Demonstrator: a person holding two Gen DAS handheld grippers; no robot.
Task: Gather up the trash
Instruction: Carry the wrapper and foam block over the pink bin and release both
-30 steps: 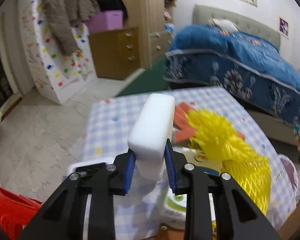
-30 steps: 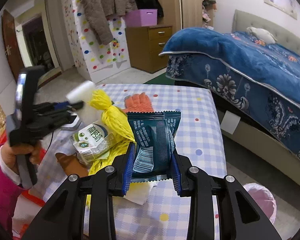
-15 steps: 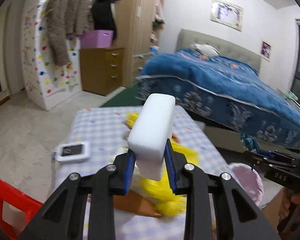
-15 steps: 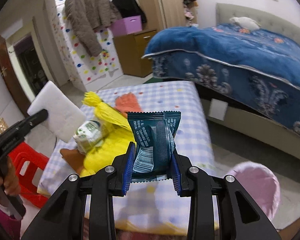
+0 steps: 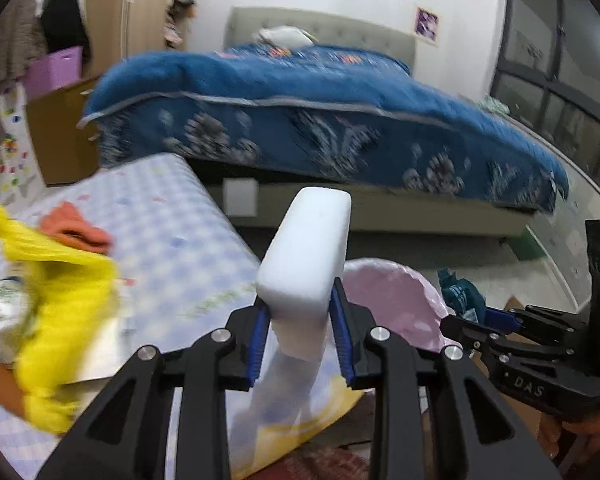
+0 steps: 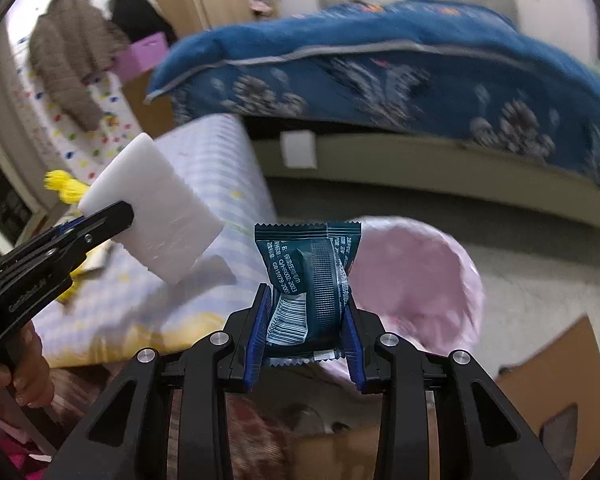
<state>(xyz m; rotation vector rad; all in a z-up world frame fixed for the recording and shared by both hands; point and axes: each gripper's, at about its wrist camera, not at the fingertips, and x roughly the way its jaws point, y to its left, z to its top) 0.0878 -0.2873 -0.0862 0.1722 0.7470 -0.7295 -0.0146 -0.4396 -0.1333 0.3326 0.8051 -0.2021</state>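
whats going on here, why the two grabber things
A person is clearing trash off a small checked table with a handheld gripper in each hand. The left gripper clamps a white foam block; the right gripper clamps a dark green wrapper. Both are held near the pink-lined bin, neither item dropped in yet.

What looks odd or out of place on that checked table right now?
Loose rubbish lies in a heap at one end of the checked tablecloth: crumpled yellow foam netting, an orange glove and a small white-and-green carton. Nothing looks spilled; blur hides finer detail.
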